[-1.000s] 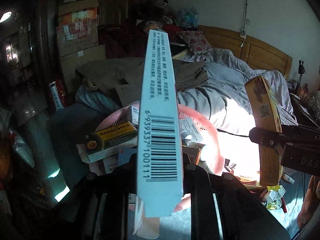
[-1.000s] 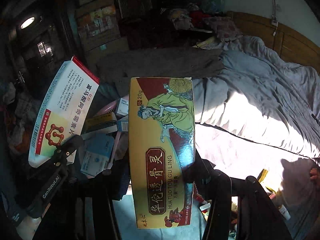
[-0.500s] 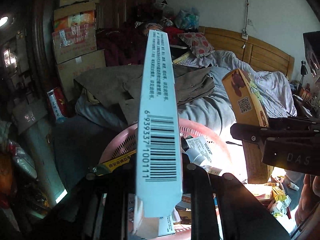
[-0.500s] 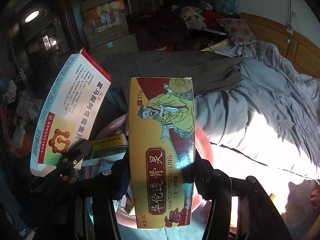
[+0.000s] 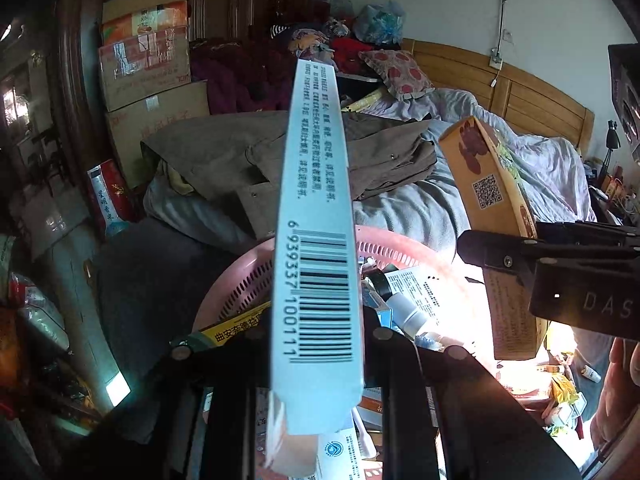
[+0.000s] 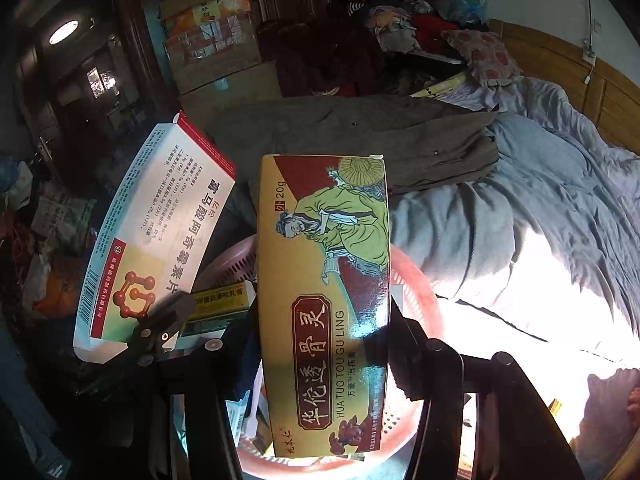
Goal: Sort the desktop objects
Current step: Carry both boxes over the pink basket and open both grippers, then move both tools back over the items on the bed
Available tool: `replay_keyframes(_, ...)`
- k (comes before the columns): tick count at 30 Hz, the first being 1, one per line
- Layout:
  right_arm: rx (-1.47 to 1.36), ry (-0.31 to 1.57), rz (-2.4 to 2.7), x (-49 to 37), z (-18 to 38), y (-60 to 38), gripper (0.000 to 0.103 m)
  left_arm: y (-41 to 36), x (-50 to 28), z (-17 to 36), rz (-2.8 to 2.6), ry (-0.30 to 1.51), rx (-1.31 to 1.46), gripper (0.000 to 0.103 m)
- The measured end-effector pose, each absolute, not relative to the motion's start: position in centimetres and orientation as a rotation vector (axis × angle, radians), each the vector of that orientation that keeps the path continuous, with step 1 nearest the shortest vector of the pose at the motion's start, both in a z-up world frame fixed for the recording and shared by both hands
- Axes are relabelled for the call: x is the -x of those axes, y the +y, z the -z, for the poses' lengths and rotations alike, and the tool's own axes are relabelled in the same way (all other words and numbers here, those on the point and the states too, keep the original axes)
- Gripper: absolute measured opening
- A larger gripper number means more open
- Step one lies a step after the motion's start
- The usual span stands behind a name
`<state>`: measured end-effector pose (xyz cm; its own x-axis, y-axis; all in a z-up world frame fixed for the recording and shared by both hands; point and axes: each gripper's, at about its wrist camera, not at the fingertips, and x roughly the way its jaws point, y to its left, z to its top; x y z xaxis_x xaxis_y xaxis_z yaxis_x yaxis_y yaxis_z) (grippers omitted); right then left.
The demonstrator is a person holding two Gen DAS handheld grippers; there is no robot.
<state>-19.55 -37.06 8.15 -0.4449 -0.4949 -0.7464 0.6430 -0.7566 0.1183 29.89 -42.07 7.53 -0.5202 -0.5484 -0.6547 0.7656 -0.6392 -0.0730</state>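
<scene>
My left gripper (image 5: 316, 344) is shut on a white medicine box (image 5: 316, 240), seen edge-on with its barcode toward the camera; the box also shows in the right wrist view (image 6: 156, 240) with a red stripe. My right gripper (image 6: 324, 340) is shut on a yellow ointment box (image 6: 324, 300) with a painted figure; it also shows in the left wrist view (image 5: 496, 232). Both boxes hang above a pink perforated basket (image 5: 240, 284), also in the right wrist view (image 6: 424, 292), which holds several medicine boxes and a small white bottle (image 5: 408, 312).
A bed with grey-blue quilts (image 6: 520, 208) and a brown coat (image 5: 224, 152) lies behind the basket. Stacked cardboard boxes (image 5: 148, 64) stand at the back left. Small packets (image 5: 564, 392) lie at the lower right. A wooden headboard (image 5: 520, 96) stands against the wall.
Both grippers have moved forward with their boxes, from short of the basket to over it. The basket now sits lower and nearer in both views. Grips are unchanged.
</scene>
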Motion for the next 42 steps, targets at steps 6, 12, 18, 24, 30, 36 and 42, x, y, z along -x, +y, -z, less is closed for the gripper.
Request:
replay_keyframes(6, -1.016, 0.300, 2.313, 20.8, -7.0, -37.6, 0.103, -43.0, -29.2, -6.9, 2.238, 0.342, -0.783, 0.103)
replay_keyframes(12, -0.984, 0.239, 2.342, 21.7, -6.3, -36.4, 0.103, -45.3, -29.9, -4.7, 2.206, 0.383, -0.733, 0.103)
replay_keyframes(18, -1.007, 0.201, 2.339, 19.6, -7.5, -34.9, 0.103, -45.4, -29.0, -4.4, 2.221, 0.393, -0.717, 0.103)
replay_keyframes(24, -0.928, 0.115, 2.371, 14.7, -11.0, -30.9, 0.103, -43.1, -29.0, -5.8, 2.227, 0.388, -0.708, 0.103)
replay_keyframes(30, -0.824, 0.100, 2.427, 0.9, -4.0, -17.2, 0.103, -33.3, -29.7, -4.6, 2.404, 0.396, -0.724, 0.103)
replay_keyframes(36, -1.195, 0.104, 2.549, -10.0, 8.2, -1.7, 0.103, -21.1, -26.2, 2.0, 2.558, 0.470, -0.990, 0.103)
replay_keyframes(42, -1.402, -0.187, 2.729, -13.5, 11.9, 11.7, 0.103, -11.8, -21.9, 8.1, 2.600, 0.484, -1.245, 0.103)
